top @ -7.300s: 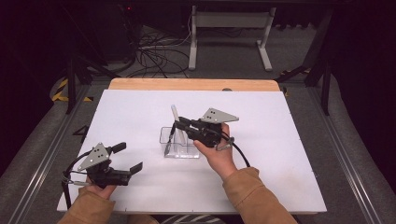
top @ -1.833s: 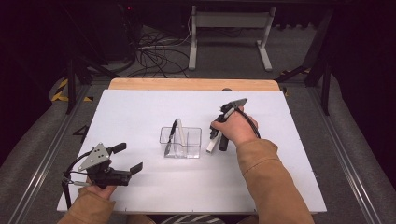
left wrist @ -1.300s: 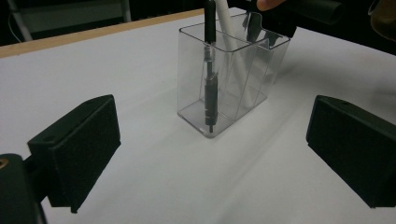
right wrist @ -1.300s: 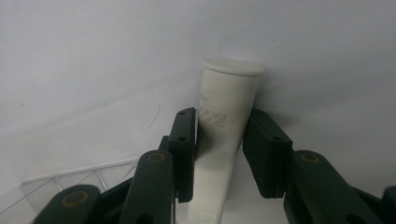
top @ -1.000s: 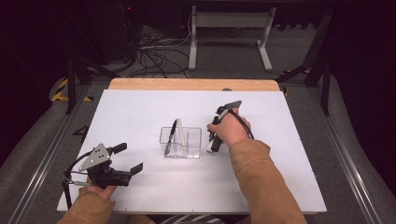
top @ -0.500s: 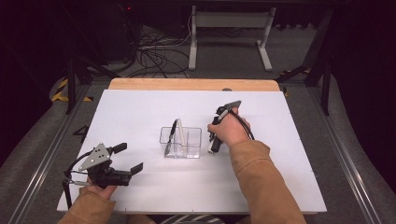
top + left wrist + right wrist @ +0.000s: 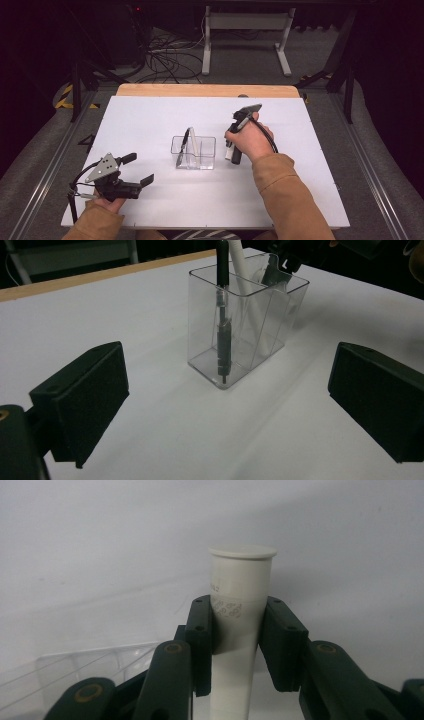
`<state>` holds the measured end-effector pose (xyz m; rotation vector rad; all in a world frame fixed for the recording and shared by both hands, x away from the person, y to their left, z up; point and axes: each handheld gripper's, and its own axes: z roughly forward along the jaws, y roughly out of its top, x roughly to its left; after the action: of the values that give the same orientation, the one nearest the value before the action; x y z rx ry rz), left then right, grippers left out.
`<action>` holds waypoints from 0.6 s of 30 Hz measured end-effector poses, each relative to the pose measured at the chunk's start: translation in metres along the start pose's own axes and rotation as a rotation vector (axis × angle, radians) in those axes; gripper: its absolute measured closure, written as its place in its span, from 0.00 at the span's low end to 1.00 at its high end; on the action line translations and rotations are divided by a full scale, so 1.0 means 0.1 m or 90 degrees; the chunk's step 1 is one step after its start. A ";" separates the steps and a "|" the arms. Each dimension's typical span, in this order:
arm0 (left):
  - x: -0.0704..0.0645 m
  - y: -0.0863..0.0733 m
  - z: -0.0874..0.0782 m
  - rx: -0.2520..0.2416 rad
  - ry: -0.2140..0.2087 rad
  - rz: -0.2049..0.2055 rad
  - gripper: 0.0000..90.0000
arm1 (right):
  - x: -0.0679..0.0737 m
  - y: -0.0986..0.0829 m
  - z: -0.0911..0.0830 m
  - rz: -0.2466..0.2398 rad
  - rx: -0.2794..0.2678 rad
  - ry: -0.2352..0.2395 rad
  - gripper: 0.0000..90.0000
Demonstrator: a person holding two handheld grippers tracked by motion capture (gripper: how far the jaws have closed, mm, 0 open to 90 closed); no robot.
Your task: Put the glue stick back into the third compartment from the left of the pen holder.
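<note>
A clear plastic organizer [image 7: 208,150] [image 7: 270,325] stands mid-table. A black pen [image 7: 183,146] [image 7: 223,335] and a white pen [image 7: 192,141] [image 7: 244,275] lean in its left compartment. Just right of the organizer, my right gripper [image 7: 233,155] [image 7: 240,615] points steeply down at the table. It is shut on a white capped tube [image 7: 228,151] [image 7: 242,575], whose flat end sticks out past the jaws. My left gripper [image 7: 140,168] [image 7: 227,405] rests open at the front left with nothing between its jaws, facing the organizer.
The white tabletop [image 7: 300,165] ends in a wooden strip [image 7: 205,90] at the far edge. Cables and a metal stand [image 7: 245,22] lie on the dark floor beyond. A rail [image 7: 45,175] runs along the table's left side.
The right gripper left the organizer, turned nose-down and now holds the white tube beside the organizer's right wall, nudging slightly lower and left. A black pen now stands in the organizer. The left gripper stayed put.
</note>
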<state>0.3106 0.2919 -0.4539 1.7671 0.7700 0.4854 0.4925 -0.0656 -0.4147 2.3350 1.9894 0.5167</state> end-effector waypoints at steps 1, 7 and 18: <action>0.00 0.00 0.00 0.000 0.000 0.000 0.04 | 0.00 -0.01 -0.03 -0.012 -0.012 0.005 0.76; 0.00 0.00 0.00 0.000 0.001 0.001 0.04 | -0.02 -0.07 -0.24 -0.078 -0.077 0.057 0.76; 0.00 0.00 0.00 -0.001 0.003 0.000 0.04 | -0.03 -0.20 -0.51 -0.239 -0.187 0.118 0.76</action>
<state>0.3102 0.2918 -0.4538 1.7647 0.7725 0.4895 0.4591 -0.0745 -0.3716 1.7478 2.1781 0.9480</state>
